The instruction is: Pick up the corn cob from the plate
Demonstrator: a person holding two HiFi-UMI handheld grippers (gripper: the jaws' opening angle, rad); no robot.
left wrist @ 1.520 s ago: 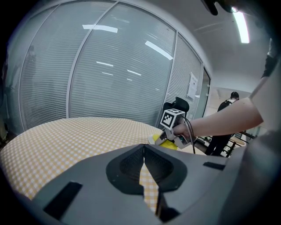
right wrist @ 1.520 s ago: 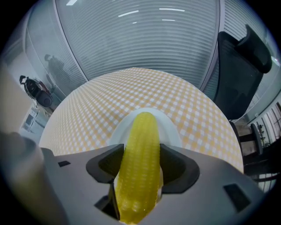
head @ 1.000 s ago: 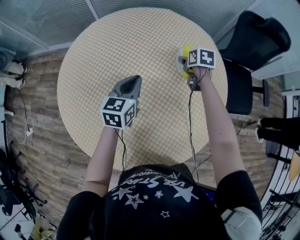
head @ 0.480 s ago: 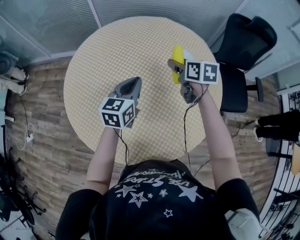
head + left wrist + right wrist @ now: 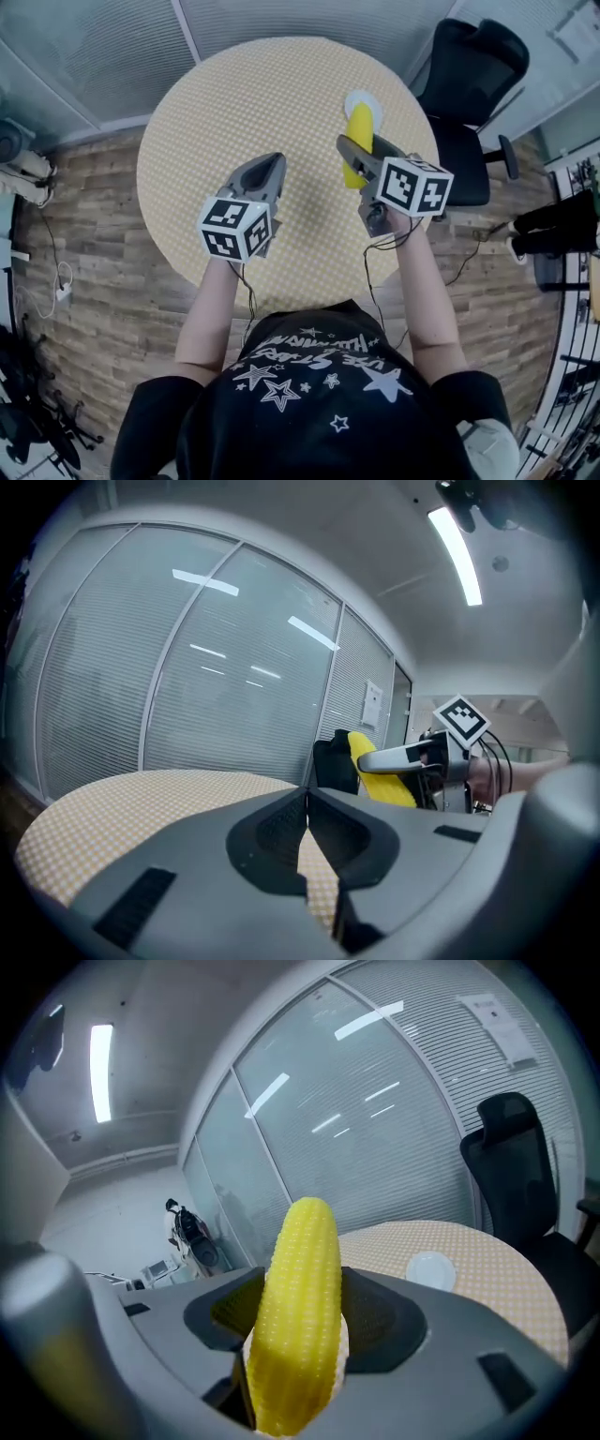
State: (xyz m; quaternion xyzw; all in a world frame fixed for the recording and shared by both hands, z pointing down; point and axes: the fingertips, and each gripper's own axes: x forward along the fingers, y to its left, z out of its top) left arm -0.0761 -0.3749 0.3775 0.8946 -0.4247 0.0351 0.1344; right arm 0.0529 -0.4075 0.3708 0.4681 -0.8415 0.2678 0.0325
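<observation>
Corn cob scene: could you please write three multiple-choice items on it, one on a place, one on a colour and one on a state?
1. Where is the corn cob? A. On the plate. B. Between the right gripper's jaws. C. On the floor.
2. What colour is the plate? A. White. B. Red. C. Black.
3. How do the left gripper's jaws stand? A. Wide apart. B. Shut on a cup. C. Together, empty.
Answers: B, the jaws clamp it; A, it shows white on the table; C, the tips meet with nothing between.
</observation>
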